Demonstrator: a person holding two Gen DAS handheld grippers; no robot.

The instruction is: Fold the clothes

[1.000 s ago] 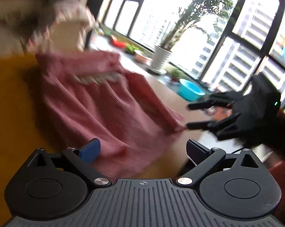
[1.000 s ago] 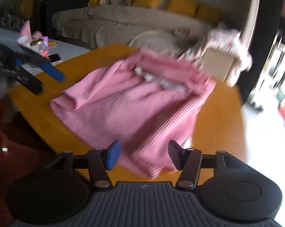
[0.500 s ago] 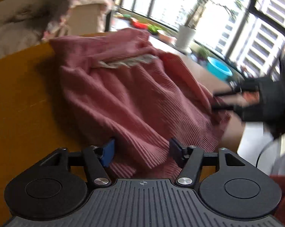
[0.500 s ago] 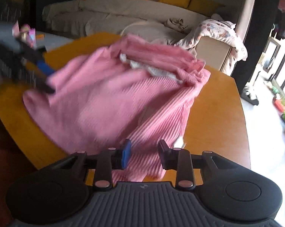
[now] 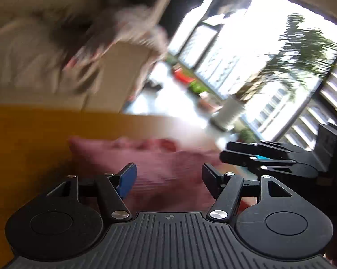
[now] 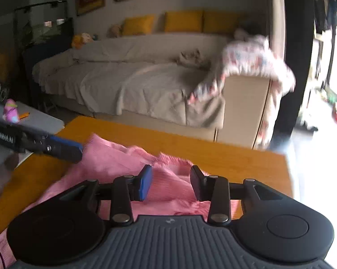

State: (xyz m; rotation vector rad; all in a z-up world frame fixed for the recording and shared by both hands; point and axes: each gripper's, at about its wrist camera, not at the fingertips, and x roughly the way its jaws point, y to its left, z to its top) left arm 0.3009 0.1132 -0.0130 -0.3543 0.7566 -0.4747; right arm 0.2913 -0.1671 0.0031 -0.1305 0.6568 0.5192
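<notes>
Lying bunched on the orange-yellow wooden table (image 6: 224, 157), the pink ribbed knit garment (image 6: 114, 168) spreads beneath both tools. The left gripper (image 5: 168, 176) hovers over it, jaws spread, empty. The right gripper (image 6: 170, 180) likewise hangs above the cloth, jaws apart, gripping nothing.

Both wrist views sit low and near over the table (image 6: 235, 157), sharing the pink garment (image 5: 168, 168).

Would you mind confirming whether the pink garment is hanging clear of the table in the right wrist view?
No, the pink garment lies bunched on the orange table, with the right hand-held gripper open just above it.
</notes>
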